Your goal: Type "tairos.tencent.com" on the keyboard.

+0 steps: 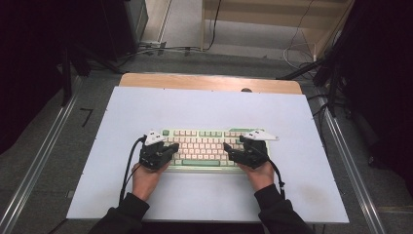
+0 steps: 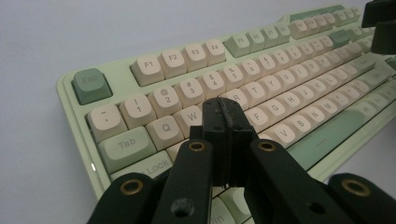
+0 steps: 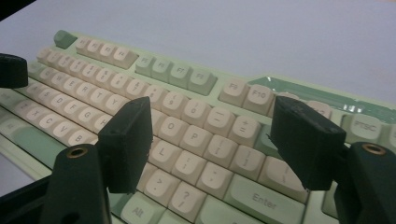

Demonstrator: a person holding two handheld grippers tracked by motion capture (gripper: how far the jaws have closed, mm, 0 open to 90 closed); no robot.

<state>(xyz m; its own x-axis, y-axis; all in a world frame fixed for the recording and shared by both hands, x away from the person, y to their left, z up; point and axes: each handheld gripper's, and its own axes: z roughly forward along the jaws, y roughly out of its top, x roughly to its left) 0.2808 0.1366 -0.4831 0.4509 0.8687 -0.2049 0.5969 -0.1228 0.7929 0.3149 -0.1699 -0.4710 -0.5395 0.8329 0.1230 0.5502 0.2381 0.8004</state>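
The keyboard [image 2: 261, 93] in the middle of the frame is looking like plastic: cream and sage-green keycaps showing a smooth, matt finish, the pale green case catching a faint sheen along its edge. At the bottom of the gripper views, the black jaws are appearing as matt plastic, slightly rough at the pad edges, with brass-coloured metal rings glinting in them. The table top [image 1: 204, 105] is reading as a smooth, matt pale sheet, a strip of bare wood [image 1: 195, 81] showing at its upper edge. The sleeves [image 1: 124, 214] at the bottom are looking like dark cloth.
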